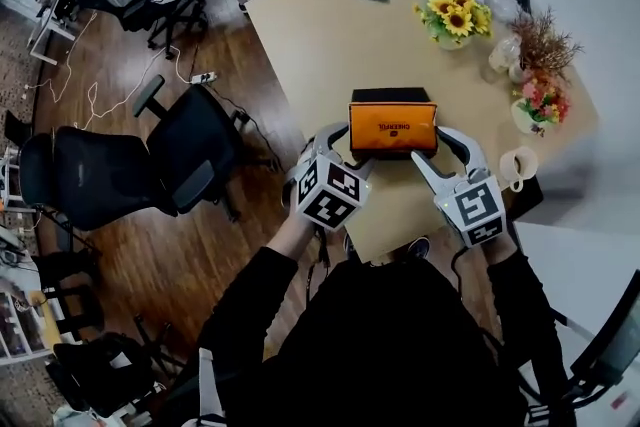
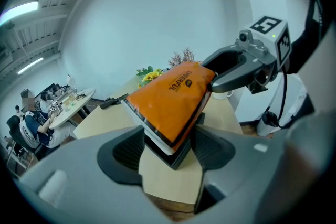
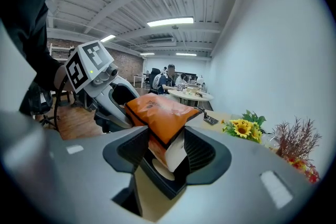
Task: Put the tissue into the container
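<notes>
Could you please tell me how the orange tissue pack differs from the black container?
The orange tissue pack is bright, printed and crinkled; the black container is plain with straight edges. The pack lies on top, sticking out above the container's rim. Both sit between the jaws of the left gripper and right gripper.

Orange tissue pack (image 1: pixel 392 124), black-edged, printed face up, lying across the mouth of the black container (image 1: pixel 388 96) near the bench's (image 1: pixel 330 45) front edge. White tissue shows at one end. My left tongs (image 2: pixel 168 147) and right tongs (image 3: pixel 167 152) clamp its ends.
</notes>
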### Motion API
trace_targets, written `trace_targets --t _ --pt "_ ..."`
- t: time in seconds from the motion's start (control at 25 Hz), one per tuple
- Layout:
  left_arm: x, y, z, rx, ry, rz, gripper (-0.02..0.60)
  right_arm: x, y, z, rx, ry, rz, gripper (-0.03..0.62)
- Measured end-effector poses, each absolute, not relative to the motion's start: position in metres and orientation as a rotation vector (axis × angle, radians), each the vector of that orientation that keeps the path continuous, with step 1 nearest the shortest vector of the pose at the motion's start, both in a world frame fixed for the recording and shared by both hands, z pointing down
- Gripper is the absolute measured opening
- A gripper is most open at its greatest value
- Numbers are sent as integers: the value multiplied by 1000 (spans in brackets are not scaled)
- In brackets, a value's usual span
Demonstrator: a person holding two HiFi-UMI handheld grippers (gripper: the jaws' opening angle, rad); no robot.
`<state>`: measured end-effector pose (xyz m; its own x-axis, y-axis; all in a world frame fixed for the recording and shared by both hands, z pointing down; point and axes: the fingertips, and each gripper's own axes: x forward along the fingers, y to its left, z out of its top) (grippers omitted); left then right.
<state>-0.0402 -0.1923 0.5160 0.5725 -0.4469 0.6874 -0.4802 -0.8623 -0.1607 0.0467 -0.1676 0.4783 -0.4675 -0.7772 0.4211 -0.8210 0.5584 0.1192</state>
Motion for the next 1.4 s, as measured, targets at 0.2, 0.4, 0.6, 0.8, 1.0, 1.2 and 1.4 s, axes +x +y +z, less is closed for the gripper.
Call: trace_targets --t 0.2,0.4,0.6,0.8,1.0,1.2,1.4 --pt "-32 -207 550 2694 -758 1210 258 54 -184 510 1275 -2336 197 215" --pt "-30 -214 587 2636 -712 1257 258 58 -193 548 1243 -2330 266 215" --pt "-30 -226 618 2590 -692 1341 255 59 -205 582 1222 -2324 328 215" --pt "-17 -214 641 2549 -639 1371 253 73 -193 605 1203 -2287 374 215" --pt "-23 -217 652 2528 -613 1416 244 69 -200 610 1188 -2288 362 215" --pt "-18 -221 651 2503 -591 1420 244 71 -205 613 1178 -2286 373 215" --pt "-16 -221 647 2478 -571 1423 244 71 -206 611 1167 -2289 373 215"
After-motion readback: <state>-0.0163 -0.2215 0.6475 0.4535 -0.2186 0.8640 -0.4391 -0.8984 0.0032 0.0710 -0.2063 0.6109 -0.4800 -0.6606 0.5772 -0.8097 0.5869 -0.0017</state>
